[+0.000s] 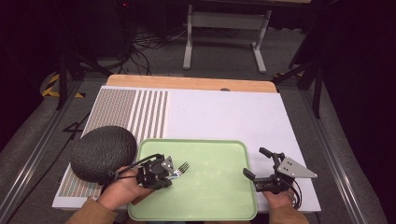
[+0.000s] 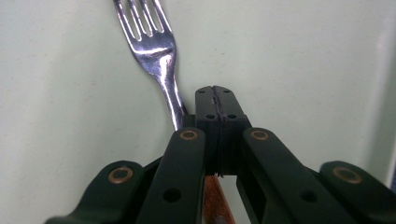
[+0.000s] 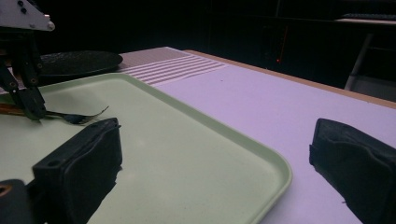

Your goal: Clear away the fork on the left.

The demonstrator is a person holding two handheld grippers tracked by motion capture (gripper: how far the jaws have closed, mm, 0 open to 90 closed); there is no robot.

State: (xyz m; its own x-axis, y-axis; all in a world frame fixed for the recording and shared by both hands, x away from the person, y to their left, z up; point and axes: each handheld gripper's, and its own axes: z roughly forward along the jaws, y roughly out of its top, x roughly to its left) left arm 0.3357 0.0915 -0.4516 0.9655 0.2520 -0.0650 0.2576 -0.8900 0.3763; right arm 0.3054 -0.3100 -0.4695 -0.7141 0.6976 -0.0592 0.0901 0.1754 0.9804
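Note:
A metal fork (image 1: 183, 166) with a wooden handle lies at the left of a pale green tray (image 1: 215, 186), tines pointing right. My left gripper (image 1: 169, 170) is shut on the fork at its neck, held by a hand from the lower left. In the left gripper view the jaws (image 2: 215, 91) are pressed together, the fork (image 2: 149, 42) runs out ahead over the tray (image 2: 303, 56), and its brown handle shows beneath. My right gripper (image 1: 256, 162) stands open across the tray's right rim, nothing between its fingers. The right gripper view shows its jaws (image 3: 217, 135) wide apart, the fork (image 3: 77, 116) and the left gripper (image 3: 28, 102) far off.
A dark, rough-textured round object (image 1: 103, 151) rests just left of the tray, touching its corner. The tray sits on a white mat (image 1: 224, 112) with a striped and dotted patch (image 1: 135, 112) at its left. A wooden table edge (image 1: 187, 83) runs along the back.

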